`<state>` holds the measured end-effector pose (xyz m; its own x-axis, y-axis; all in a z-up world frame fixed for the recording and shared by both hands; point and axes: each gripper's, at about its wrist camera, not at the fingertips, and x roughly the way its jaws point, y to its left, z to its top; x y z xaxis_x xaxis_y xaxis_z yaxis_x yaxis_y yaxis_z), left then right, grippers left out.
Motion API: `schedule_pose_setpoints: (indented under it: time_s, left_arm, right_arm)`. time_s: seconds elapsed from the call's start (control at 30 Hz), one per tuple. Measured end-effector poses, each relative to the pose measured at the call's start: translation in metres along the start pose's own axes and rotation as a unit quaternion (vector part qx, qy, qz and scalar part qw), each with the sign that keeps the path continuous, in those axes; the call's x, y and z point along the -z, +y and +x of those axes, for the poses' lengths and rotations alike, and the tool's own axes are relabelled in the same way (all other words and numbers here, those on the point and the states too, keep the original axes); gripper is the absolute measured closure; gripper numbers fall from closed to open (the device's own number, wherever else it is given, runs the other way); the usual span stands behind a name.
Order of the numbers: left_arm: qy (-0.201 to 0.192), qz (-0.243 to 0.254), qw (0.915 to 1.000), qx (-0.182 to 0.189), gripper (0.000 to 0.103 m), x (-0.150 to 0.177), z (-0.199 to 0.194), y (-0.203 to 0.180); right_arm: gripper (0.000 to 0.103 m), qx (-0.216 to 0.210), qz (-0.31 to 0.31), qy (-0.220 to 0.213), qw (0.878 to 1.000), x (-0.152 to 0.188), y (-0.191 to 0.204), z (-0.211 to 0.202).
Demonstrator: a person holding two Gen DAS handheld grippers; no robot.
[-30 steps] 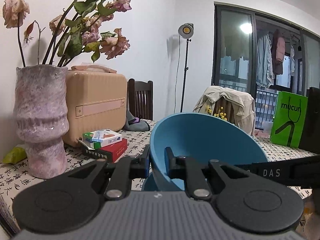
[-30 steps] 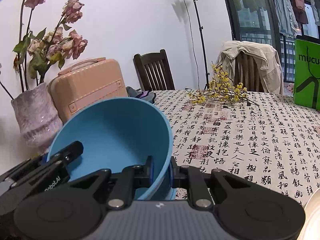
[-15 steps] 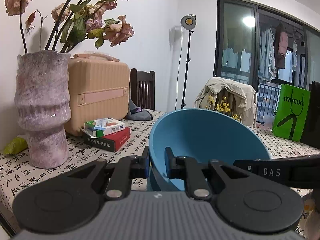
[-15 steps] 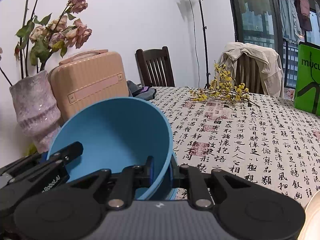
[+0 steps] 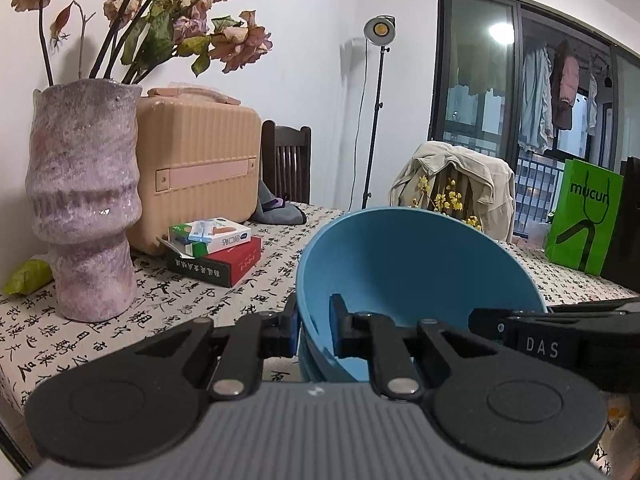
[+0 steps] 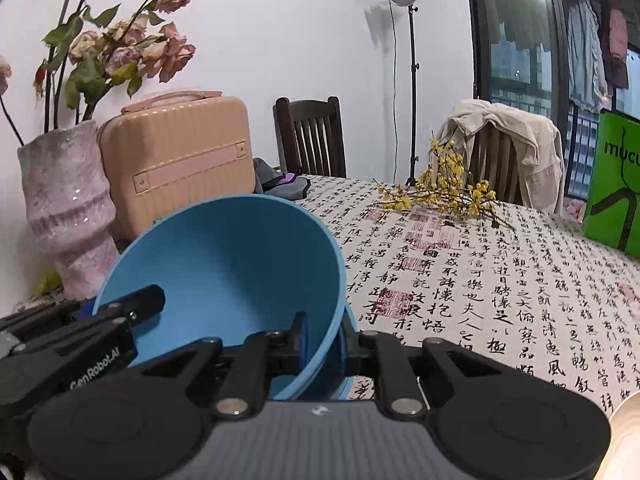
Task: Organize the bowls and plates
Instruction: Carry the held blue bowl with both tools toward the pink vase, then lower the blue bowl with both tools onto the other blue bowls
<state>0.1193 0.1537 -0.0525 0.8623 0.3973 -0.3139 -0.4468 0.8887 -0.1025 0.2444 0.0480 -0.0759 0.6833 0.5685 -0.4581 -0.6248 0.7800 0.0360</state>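
A blue bowl [image 5: 400,264] is held tilted above the patterned tablecloth [image 6: 500,280], its opening facing both cameras. My left gripper [image 5: 314,320] is shut on the bowl's left rim, one finger inside and one outside. My right gripper [image 6: 324,340] is shut on the opposite rim of the same bowl [image 6: 232,264]. Each gripper shows in the other's view: the right gripper [image 5: 520,336] at the bowl's right edge, the left gripper [image 6: 120,312] at its left edge. A second blue edge shows just under the bowl; I cannot tell whether it is another bowl.
On the left stand a mottled pink vase [image 5: 84,208] with dried roses, a peach case [image 5: 196,176] and stacked boxes [image 5: 212,252]. Yellow flower sprigs [image 6: 440,192] lie mid-table, a green bag [image 6: 616,184] at the right. A pale round edge [image 6: 628,440] shows at the lower right.
Both grippers stay shut on the bowl. The room has drifted upward in the left wrist view, and the right wrist view has rolled slightly; the bowl keeps its place between the fingers.
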Motion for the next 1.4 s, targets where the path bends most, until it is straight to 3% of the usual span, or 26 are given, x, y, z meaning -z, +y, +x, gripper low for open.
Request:
schedule_pose_setpoints:
  time_s: [0.53, 1.0, 1.13, 1.33, 1.4]
  left_arm:
    - [0.012, -0.006, 0.9999, 0.006, 0.089, -0.001, 0.004, 0.004]
    - [-0.001, -0.007, 1.0, 0.002, 0.089, -0.007, 0.002, 0.006]
    - [0.005, -0.011, 0.9999, 0.002, 0.089, -0.006, 0.005, 0.008]
    - [0.015, -0.016, 0.9997, 0.008, 0.089, -0.004, 0.009, 0.01]
    - [0.019, -0.016, 0.9996, 0.011, 0.089, -0.003, 0.011, 0.01]
  right_arm:
    - [0.087, 0.014, -0.031, -0.023, 0.999, 0.005, 0.007, -0.002]
    - [0.083, -0.031, 0.032, -0.028, 0.999, -0.001, -0.014, -0.007]
    - [0.077, -0.022, 0.03, -0.054, 0.998, -0.003, -0.014, -0.014]
    - [0.077, -0.022, 0.025, -0.05, 0.998, -0.004, -0.019, -0.02]
    - [0.084, -0.021, 0.023, -0.043, 0.999, -0.002, -0.019, -0.02]
